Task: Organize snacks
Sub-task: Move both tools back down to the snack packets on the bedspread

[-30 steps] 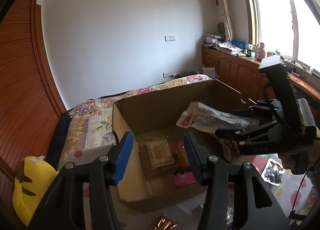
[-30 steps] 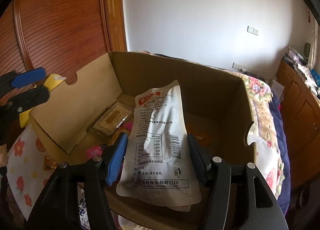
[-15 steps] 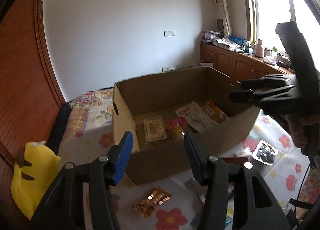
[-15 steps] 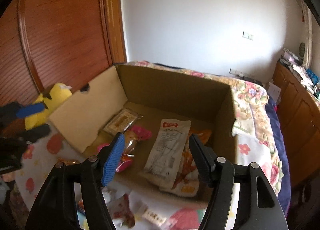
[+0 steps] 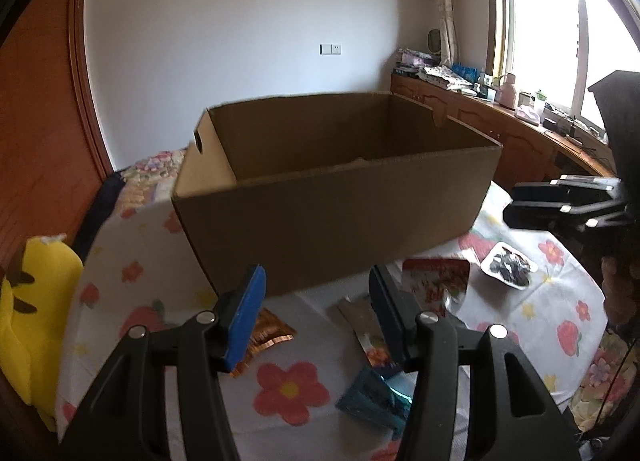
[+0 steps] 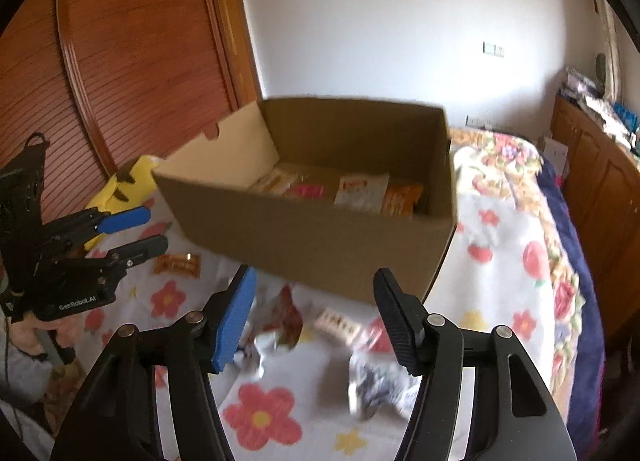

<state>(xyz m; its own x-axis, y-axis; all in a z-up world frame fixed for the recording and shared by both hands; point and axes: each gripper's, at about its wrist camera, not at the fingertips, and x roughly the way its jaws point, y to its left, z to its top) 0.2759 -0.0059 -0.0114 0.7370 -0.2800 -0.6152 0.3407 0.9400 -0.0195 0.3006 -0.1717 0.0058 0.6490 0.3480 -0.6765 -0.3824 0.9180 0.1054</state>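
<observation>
An open cardboard box (image 5: 340,201) stands on a flowered cloth (image 5: 292,385). In the right wrist view the box (image 6: 320,233) holds a white packet (image 6: 362,189), an orange packet (image 6: 402,201) and a pink one (image 6: 308,191). My left gripper (image 5: 316,313) is open and empty, low in front of the box, over a copper wrapper (image 5: 268,337) and a brown packet (image 5: 358,319). My right gripper (image 6: 316,317) hangs over a red-and-silver packet (image 6: 280,321) and a small beige pack (image 6: 336,323); its jaws are closing with nothing between them.
A red packet (image 5: 436,281), a white tray of dark pieces (image 5: 508,269) and a teal packet (image 5: 376,397) lie loose on the cloth. A yellow plush toy (image 5: 32,301) sits at the left. A wooden wardrobe (image 6: 120,61) and wooden cabinets (image 5: 500,133) flank the bed.
My right gripper let go of the white packet, which now lies in the box. Both grippers drew back from the box, the left one sinking towards the loose snacks.
</observation>
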